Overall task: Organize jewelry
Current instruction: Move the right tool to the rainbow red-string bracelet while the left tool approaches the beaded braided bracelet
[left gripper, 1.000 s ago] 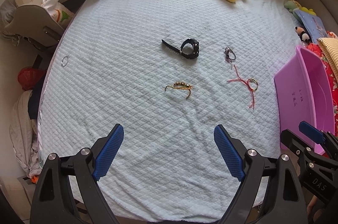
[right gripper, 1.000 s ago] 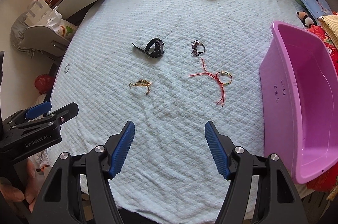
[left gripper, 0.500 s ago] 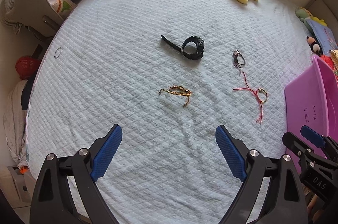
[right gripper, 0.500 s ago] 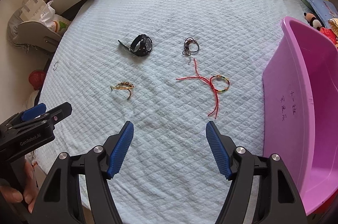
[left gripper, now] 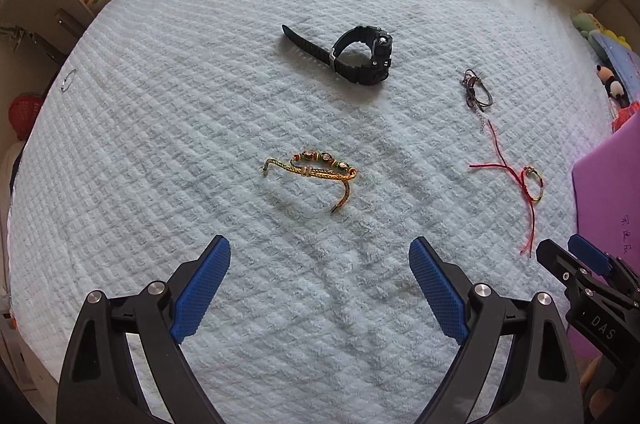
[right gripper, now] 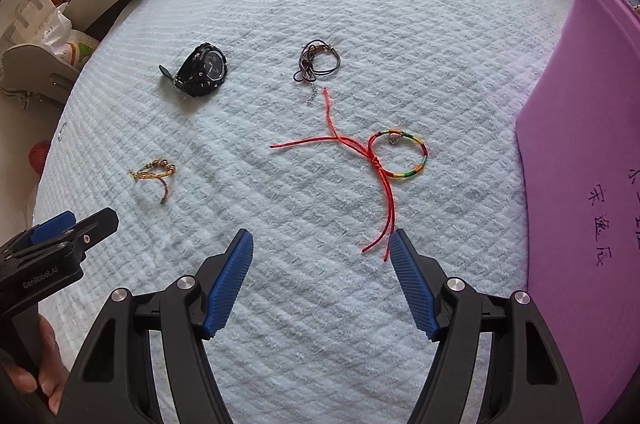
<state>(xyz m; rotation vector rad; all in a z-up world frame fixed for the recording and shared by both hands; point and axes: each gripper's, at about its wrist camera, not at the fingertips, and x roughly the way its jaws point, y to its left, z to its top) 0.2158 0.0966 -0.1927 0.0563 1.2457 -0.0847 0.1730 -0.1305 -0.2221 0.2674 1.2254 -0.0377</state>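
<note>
Closing in on the bed: both tools sit lower over the pale blue quilted bedspread [left gripper: 168,128] than a second ago, and every piece looms larger in both wrist views.

Left tool [left gripper: 319,284] gapes wide with nothing between its blue pads. The gold braided bracelet with coloured beads [left gripper: 316,170] lies at 12 o'clock from it, near but not touched; earlier it lay well apart.

Right tool [right gripper: 321,278] is likewise spread wide and empty. The red cord bracelet with rainbow loop [right gripper: 400,154] lies at 1 o'clock from it, with one loose red tail ending just beside the tip of one blue pad. Contact cannot be told.

Black wristwatch [left gripper: 360,54] and dark cord bracelet [right gripper: 316,62] lie further out at 12 o'clock. None of the four has shifted on the bed. Pink plastic tub [right gripper: 580,164] stands at 3 o'clock and now fills more of the right view.

Judgement: each tool is lined up on its own piece, a twin pick is likely next, and nothing is sorted yet.
</note>
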